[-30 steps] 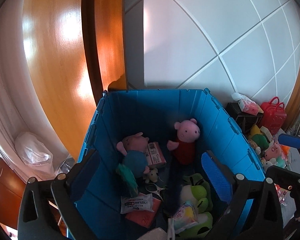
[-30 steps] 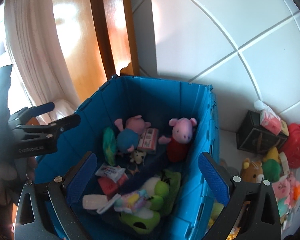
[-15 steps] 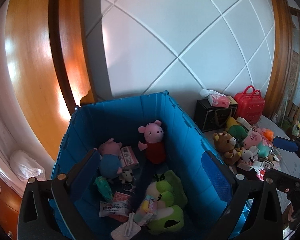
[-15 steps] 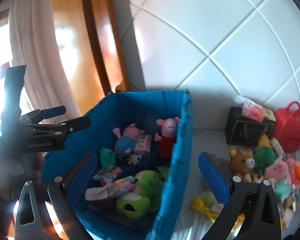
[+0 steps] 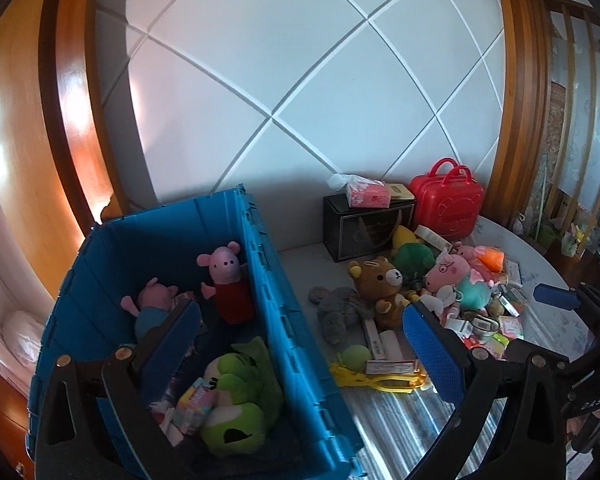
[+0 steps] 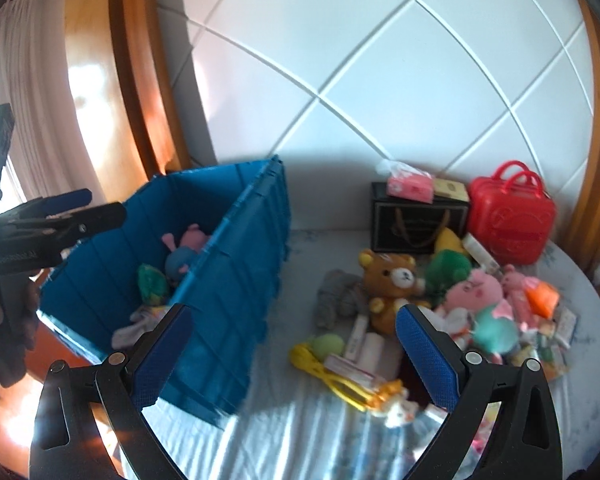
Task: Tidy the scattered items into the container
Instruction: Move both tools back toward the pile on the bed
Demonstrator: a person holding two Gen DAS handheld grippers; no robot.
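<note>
Near the table's far edge, right of the blue bin (image 6: pixel 236 264), brown bear (image 6: pixel 392 284) looks light, soft; pinch its torso; both grippers' fingers spread, empty.

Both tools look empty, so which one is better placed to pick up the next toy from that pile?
Probably the right tool: it opens toward the toy pile, while the left tool straddles the blue crate wall.

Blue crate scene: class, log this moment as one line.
left tongs: open, empty | right tongs: open, empty | blue crate: partly filled | brown bear: on table, outside crate
</note>
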